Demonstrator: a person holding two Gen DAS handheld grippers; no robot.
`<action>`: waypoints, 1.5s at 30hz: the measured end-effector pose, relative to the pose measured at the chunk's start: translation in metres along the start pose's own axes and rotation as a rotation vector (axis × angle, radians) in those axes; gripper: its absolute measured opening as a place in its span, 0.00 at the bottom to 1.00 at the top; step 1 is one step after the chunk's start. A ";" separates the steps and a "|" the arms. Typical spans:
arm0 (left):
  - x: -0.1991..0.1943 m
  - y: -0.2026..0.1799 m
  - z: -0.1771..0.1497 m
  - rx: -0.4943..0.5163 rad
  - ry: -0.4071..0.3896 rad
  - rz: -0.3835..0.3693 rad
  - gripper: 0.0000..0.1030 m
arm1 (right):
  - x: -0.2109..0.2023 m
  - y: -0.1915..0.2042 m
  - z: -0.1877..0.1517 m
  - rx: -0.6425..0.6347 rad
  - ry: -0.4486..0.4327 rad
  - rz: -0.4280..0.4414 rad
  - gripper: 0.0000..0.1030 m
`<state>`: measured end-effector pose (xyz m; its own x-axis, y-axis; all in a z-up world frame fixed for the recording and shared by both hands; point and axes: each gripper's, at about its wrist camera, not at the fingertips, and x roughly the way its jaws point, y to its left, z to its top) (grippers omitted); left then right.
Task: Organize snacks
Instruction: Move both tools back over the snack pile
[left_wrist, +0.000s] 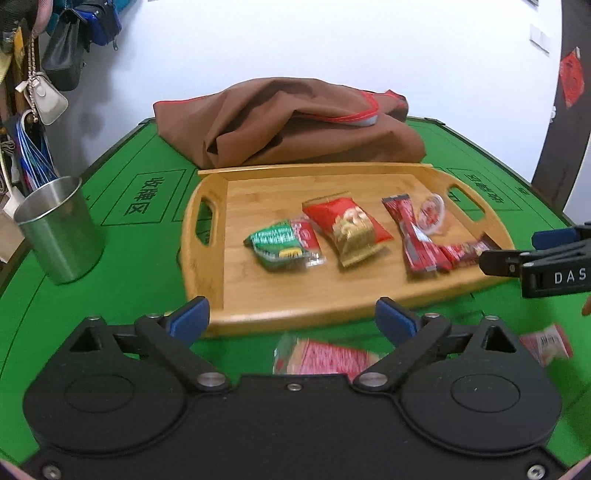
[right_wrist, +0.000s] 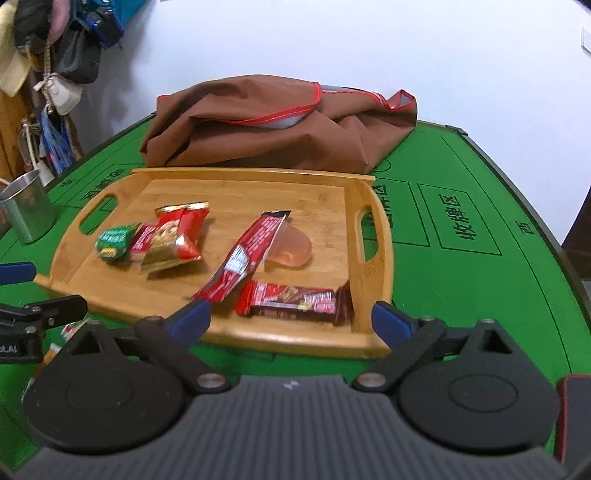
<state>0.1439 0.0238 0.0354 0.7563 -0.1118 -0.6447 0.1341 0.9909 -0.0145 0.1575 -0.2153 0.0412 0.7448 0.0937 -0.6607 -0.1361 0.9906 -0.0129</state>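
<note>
1. My left gripper (left_wrist: 291, 321): jaws spread wide, nothing between the blue pads (left_wrist: 192, 319), touching nothing. It sits just short of the near rim of the wooden tray (left_wrist: 207, 280).
2. My right gripper (right_wrist: 291, 319): jaws also spread wide, empty. Blue pads (right_wrist: 194, 317) hang over the tray's near rim; whether they touch it, can't tell.
3. Right gripper's tip also shows at the right edge of the left cam, beside the tray's right end.
4. Tray sits on the green surface (left_wrist: 122, 280), w/ cut-out handles at both ends.
5. Snacks in tray, left to right per left cam: green packet (left_wrist: 275, 245), red-and-gold packet (left_wrist: 351, 230) just beside it, long red stick packet (left_wrist: 415, 240) lying on the rim of a clear jelly cup (left_wrist: 434, 214), and a dark-red choc bar (right_wrist: 295, 301) at the near right corner.
6. Stick packet's lower end rests on the bar's left end.
7. Still off the tray, on the surface: pink-red packet (left_wrist: 325, 358) under my left jaws, blurred; another pinkish packet (left_wrist: 546, 343) to its right, partly hidden.
8. Steel cup (left_wrist: 59, 229) stands upright left of the tray, well apart.
9. Brown cloth bag (left_wrist: 295, 125) lies behind the tray's far rim.
</note>
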 end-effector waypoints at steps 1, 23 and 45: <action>-0.004 0.000 -0.004 0.003 0.001 -0.002 0.95 | -0.004 0.000 -0.004 -0.005 0.000 0.000 0.98; -0.039 -0.002 -0.082 0.053 0.015 0.001 0.99 | -0.039 -0.009 -0.074 -0.067 0.017 -0.073 1.00; -0.027 0.002 -0.080 0.002 0.048 -0.010 0.87 | -0.029 -0.021 -0.098 0.016 0.037 -0.032 1.00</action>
<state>0.0727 0.0346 -0.0080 0.7235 -0.1175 -0.6803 0.1423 0.9896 -0.0195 0.0748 -0.2489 -0.0133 0.7236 0.0589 -0.6877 -0.1021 0.9945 -0.0222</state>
